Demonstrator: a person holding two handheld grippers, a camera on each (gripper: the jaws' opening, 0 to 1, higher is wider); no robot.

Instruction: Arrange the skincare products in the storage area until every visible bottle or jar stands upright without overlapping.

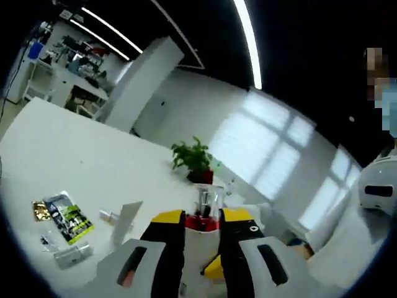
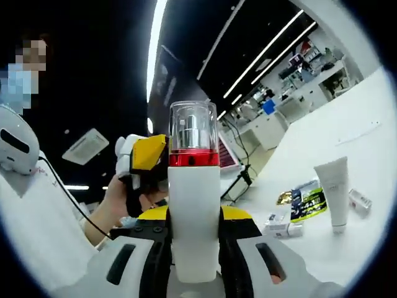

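A white pump bottle (image 2: 193, 217) with a red band and a clear cap rises from between the jaws of my right gripper (image 2: 193, 239), which is shut on its body. In the left gripper view the same bottle (image 1: 203, 220) fills the gap between my left gripper's (image 1: 202, 218) yellow-tipped jaws, pressed at the red band. That left gripper (image 2: 147, 162), held by a hand, meets the bottle from the left. The bottle is held up above the white table (image 2: 347, 124). A white tube (image 2: 335, 189) stands cap-down on the table. A small bottle (image 2: 360, 202) lies beside it.
A green and black sachet (image 1: 68, 217), a gold packet (image 1: 40, 210), a clear small box (image 1: 71, 254), a small lying bottle (image 1: 108, 217) and a white tube (image 1: 127, 220) are on the table. A potted plant (image 1: 195, 158) stands further back. A person (image 2: 37, 205) is close by.
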